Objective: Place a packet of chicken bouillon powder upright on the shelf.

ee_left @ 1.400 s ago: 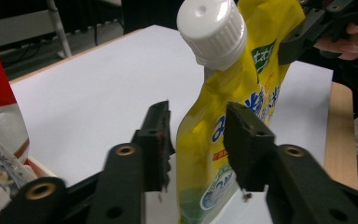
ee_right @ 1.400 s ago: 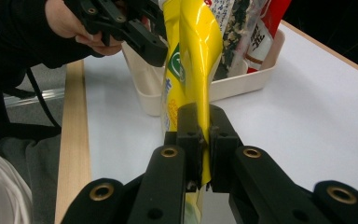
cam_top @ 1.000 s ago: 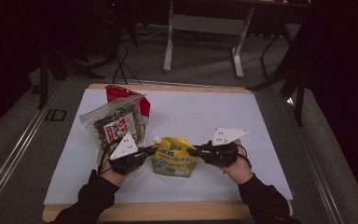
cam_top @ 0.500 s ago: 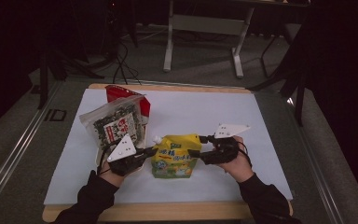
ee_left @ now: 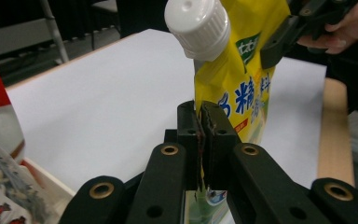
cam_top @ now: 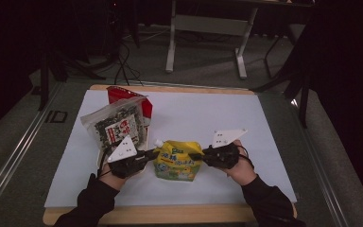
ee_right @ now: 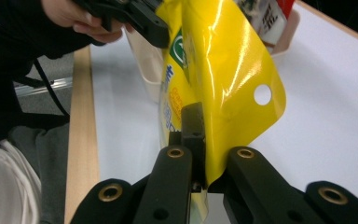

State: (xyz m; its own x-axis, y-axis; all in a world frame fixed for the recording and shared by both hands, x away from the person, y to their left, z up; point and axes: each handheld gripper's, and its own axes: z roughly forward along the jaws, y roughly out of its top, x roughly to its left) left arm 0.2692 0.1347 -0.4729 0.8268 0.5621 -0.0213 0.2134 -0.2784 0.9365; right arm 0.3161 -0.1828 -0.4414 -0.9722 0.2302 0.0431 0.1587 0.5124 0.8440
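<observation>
Holding the yellow pouch point(cam_top: 176, 161) by both side edges is the step in hand, as I judge it: the pouch sits near the front middle of the white table point(cam_top: 208, 118), gripped between the two tools. The left gripper point(ee_left: 200, 122) has its jaws pressed together on the pouch's side seam just below the white screw cap point(ee_left: 197, 27), with only the thin film between them. The right gripper point(ee_right: 199, 122) is likewise clamped tight on the opposite edge, near the corner with the round hanging hole point(ee_right: 262, 94). In the high view the pouch looks slightly raised or propped between the grippers, though I cannot tell whether its base touches the table.

What comes next probably calls for moving both hands together, so the soft film neither slips out of a grip nor stretches between them. The pouch could go toward the shallow tray point(cam_top: 144, 142) at the left, where a seaweed snack bag point(cam_top: 116, 125) and a red packet point(cam_top: 123, 94) already rest.

On the writing: the pouch carries blue Chinese characters and a small green logo patch, too partial and tilted to read with confidence. The snack bag has red print that is too small to make out.
</observation>
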